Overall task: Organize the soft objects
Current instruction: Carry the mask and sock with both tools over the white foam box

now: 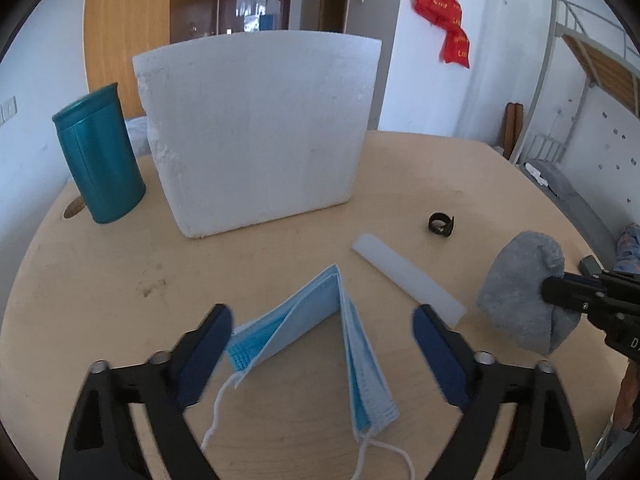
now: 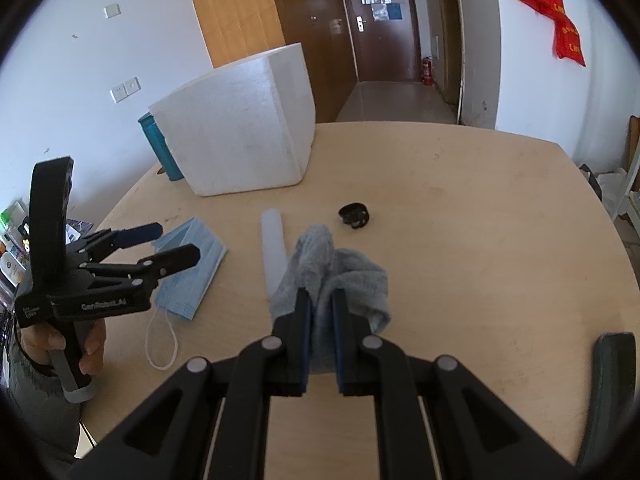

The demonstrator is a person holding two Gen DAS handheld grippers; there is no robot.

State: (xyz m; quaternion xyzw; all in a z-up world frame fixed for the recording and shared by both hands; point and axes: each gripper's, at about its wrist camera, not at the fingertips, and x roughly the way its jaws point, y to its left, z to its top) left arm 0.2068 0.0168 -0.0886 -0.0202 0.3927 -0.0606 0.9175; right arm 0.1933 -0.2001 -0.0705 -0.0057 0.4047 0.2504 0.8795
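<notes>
foam box (image 1: pixel 256 128) – contents unseen | right gripper (image 2: pixel 321 300) grips grey sock (image 2: pixel 340 276)

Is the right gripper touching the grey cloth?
Touching. The right wrist view shows the right gripper with both fingers pressed against the grey cloth, which is pinched between them.

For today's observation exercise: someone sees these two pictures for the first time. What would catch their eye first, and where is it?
The big white foam box stands at the back of the round table, with a teal cup at its left. Nearer, a folded blue mask lies between the open fingers of the left tool. To the right, the right tool is shut on a grey sock.
</notes>
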